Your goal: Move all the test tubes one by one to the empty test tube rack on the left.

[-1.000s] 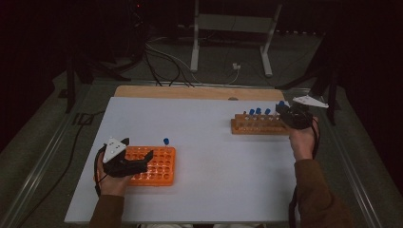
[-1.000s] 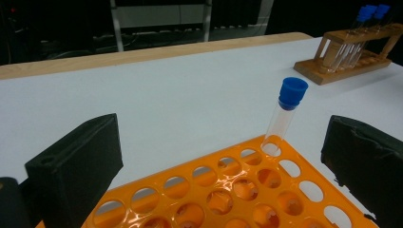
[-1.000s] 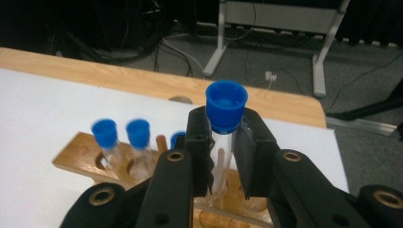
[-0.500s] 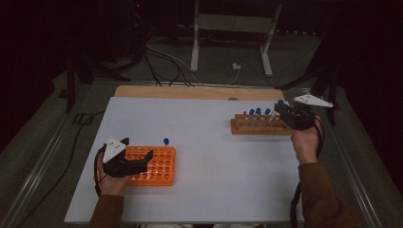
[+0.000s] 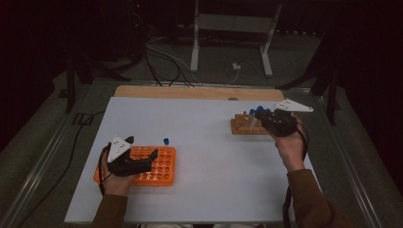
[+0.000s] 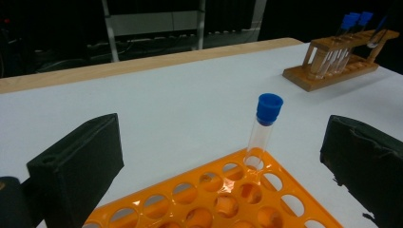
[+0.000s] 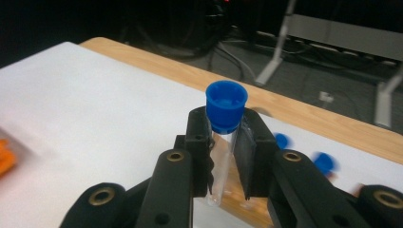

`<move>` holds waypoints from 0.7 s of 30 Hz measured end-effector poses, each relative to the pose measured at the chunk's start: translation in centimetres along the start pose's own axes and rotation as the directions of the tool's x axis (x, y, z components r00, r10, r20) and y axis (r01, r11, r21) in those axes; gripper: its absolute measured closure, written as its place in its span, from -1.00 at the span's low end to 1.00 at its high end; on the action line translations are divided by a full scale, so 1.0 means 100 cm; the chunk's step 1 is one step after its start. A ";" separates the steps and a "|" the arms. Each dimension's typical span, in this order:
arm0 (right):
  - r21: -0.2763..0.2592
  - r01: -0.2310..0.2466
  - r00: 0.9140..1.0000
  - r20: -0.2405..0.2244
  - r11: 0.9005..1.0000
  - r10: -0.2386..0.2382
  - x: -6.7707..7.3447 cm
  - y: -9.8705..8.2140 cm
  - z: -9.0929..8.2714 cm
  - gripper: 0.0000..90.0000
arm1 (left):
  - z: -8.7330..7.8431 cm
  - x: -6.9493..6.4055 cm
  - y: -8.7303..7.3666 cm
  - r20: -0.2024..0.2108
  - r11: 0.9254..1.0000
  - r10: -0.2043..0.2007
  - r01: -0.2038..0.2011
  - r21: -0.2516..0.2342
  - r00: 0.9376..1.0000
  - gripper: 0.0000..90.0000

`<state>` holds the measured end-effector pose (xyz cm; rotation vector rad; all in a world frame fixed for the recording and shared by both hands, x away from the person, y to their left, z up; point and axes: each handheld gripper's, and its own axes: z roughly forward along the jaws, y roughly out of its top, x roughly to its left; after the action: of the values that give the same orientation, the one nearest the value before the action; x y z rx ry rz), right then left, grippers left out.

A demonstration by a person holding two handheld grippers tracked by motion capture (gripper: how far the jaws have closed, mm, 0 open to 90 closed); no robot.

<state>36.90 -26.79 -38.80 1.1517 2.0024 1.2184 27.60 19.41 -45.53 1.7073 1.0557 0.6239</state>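
My right gripper [image 5: 264,117] [image 7: 227,152] is shut on a clear test tube with a blue cap [image 7: 226,105] [image 5: 259,111], held upright just above the wooden rack [image 5: 243,126] [image 6: 332,69]. Other blue-capped tubes [image 6: 354,21] stand in that rack. At the near left lies an orange rack [image 5: 161,166] [image 6: 223,197] with one blue-capped tube [image 5: 166,141] [image 6: 265,124] upright in its far corner hole. My left gripper [image 5: 151,164] [image 6: 221,175] is open, its jaws standing wide on either side of the orange rack.
Both racks rest on the white table top [image 5: 209,156]. A wooden board edge [image 5: 190,91] runs along its far side. Beyond it, cables [image 5: 166,61] and a metal stand's legs [image 5: 228,28] sit on the dark floor.
My right gripper has moved left along the wooden rack and slightly up, carrying the tube. The left gripper and the orange rack have stayed put.
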 end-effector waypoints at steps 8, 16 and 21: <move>-0.010 0.014 0.995 -0.100 1.000 -0.015 0.033 0.004 0.010 0.70 | -0.001 0.000 -0.001 0.003 1.000 0.001 -0.001 0.001 1.000 -0.98; -0.003 0.030 0.985 -0.171 1.000 -0.030 0.053 0.005 0.017 0.70 | 0.001 -0.014 0.005 0.040 1.000 0.023 -0.023 -0.007 0.999 -0.98; 0.002 0.037 0.978 -0.206 0.999 -0.036 0.061 0.007 0.019 0.70 | 0.009 -0.036 0.018 0.102 0.998 0.066 -0.064 -0.026 0.993 -0.93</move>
<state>35.58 -20.55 -39.07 1.0221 2.1689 1.3620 27.23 15.58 -43.94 1.7407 0.9208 0.5804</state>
